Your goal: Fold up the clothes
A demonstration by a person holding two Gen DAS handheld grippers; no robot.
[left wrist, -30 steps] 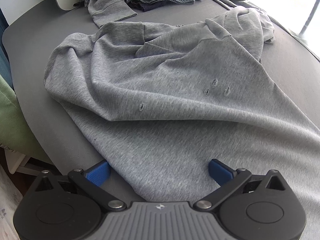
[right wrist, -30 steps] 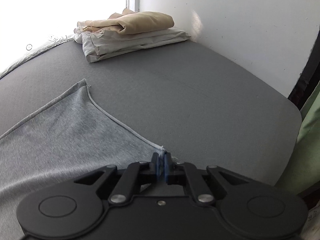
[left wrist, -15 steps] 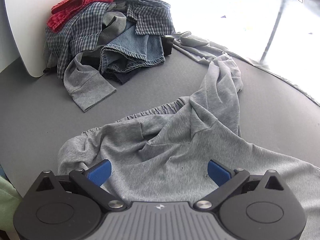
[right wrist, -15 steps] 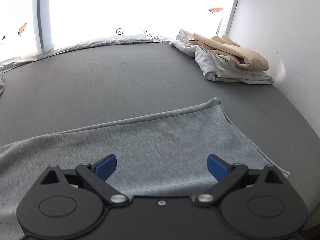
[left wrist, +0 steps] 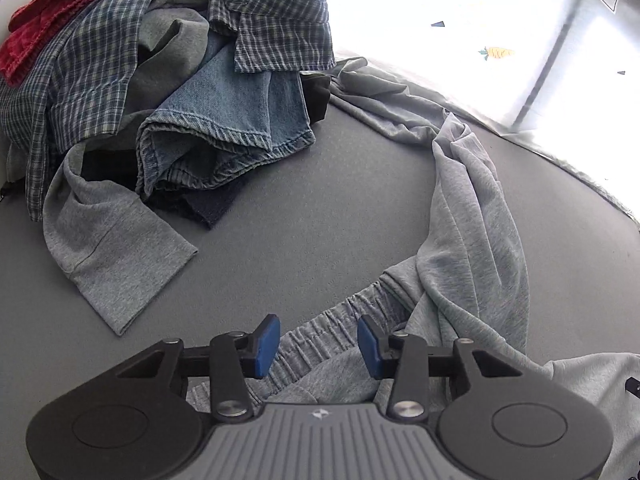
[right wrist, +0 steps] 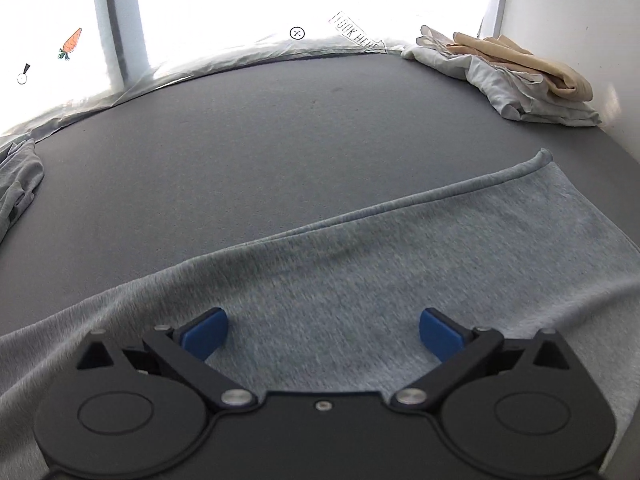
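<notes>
Grey sweatpants [left wrist: 472, 240] lie on the dark grey table. In the left wrist view their gathered elastic waistband [left wrist: 332, 328] runs between the blue pads of my left gripper [left wrist: 318, 345], which is partly open around it; one leg trails back toward the window. In the right wrist view the other leg [right wrist: 380, 264] lies flat, its hem [right wrist: 540, 158] at the right. My right gripper [right wrist: 322, 334] is wide open and empty just above that leg.
A pile of unfolded clothes [left wrist: 168, 80] sits at the back left: plaid shirt, denim, a red item, a grey sleeve [left wrist: 108, 248]. A folded stack of white and beige clothes [right wrist: 520, 76] lies by the wall. Bright window behind the table [right wrist: 240, 152].
My right gripper let go of the leg hem, opened wide and swung left. My left gripper moved forward to the waistband and its jaws have narrowed around it.
</notes>
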